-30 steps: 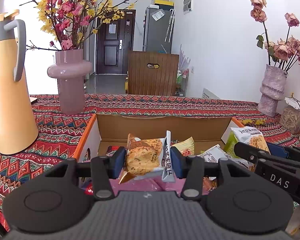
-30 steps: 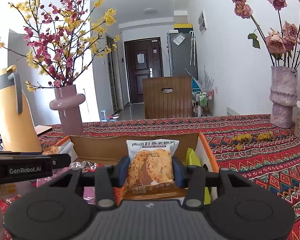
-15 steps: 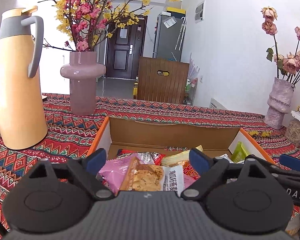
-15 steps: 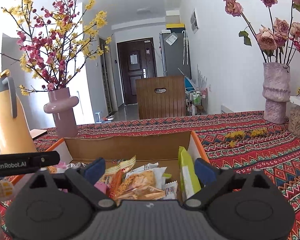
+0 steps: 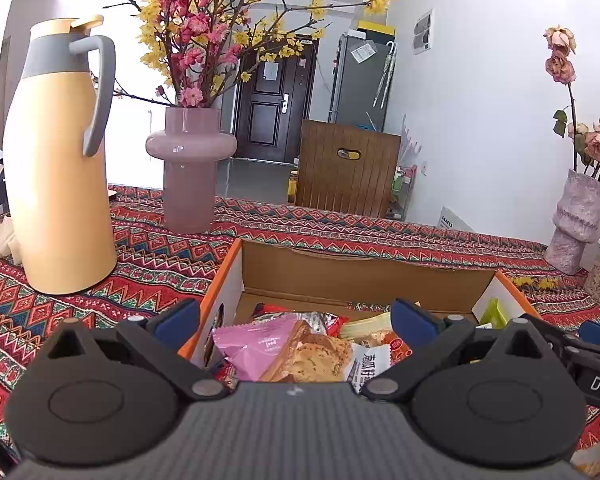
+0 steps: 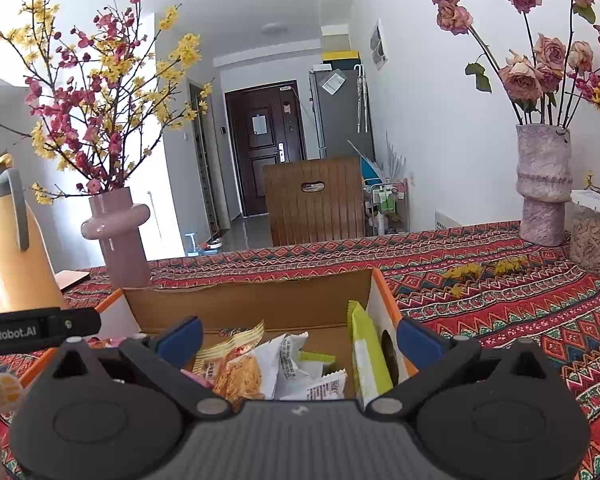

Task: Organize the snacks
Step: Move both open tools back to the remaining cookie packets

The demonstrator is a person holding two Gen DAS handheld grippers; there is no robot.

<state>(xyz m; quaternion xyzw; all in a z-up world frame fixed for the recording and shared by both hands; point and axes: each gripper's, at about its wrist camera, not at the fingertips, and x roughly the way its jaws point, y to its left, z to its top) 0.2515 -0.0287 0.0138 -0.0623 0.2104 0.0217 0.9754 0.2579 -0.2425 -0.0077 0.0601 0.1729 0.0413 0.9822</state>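
Now both hand-held grippers, left (image 5: pixel 294 320) and right (image 6: pixel 298 334), hang over the cardboard box (image 5: pixel 364 276) of snack packets (image 5: pixel 260 346); the left's jaws are opening, the right's gape wide, both empty.

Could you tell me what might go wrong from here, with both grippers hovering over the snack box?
1. The left gripper, jaws opening with nothing between them, straddles the box's orange left wall; dipping could snag it.
2. The green packet stands on edge against the right wall and might tip over.
3. The jug and pink vase stand close by; a wide sweep might knock them.
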